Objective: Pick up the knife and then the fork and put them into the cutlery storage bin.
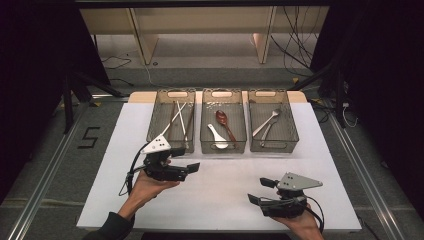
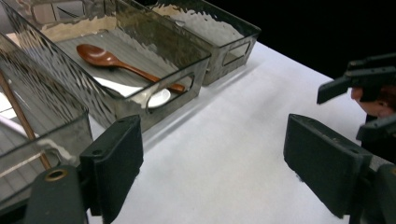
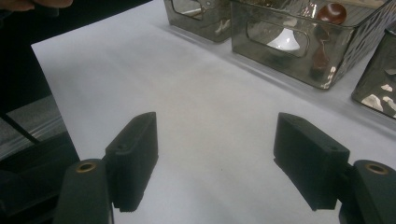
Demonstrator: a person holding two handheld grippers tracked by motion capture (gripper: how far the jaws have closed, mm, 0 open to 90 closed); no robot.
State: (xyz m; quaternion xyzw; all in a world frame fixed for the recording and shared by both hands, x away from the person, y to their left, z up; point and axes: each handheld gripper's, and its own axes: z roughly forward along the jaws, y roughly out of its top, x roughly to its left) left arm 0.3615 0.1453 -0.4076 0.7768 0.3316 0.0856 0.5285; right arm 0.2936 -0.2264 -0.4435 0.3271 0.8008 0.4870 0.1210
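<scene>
Smoked-grey, rippled clear plastic makes up the three open bins (image 1: pixel 223 145) lined up along the far side of the white table cover (image 1: pixel 225 195), holding chopsticks and thin utensils at the left, a brown wooden spoon (image 2: pixel 116 63) with a white ceramic spoon (image 1: pixel 216 136) in the middle, and metal spoons (image 1: pixel 266 125) at the right. Judging from here, a reach into the narrow bins could knock a wall and slide a bin, or pinch two pieces at once. Both the left gripper (image 1: pixel 192 167) and the right gripper (image 1: pixel 260 190) stand wide apart over bare cover, holding and touching nothing.
</scene>
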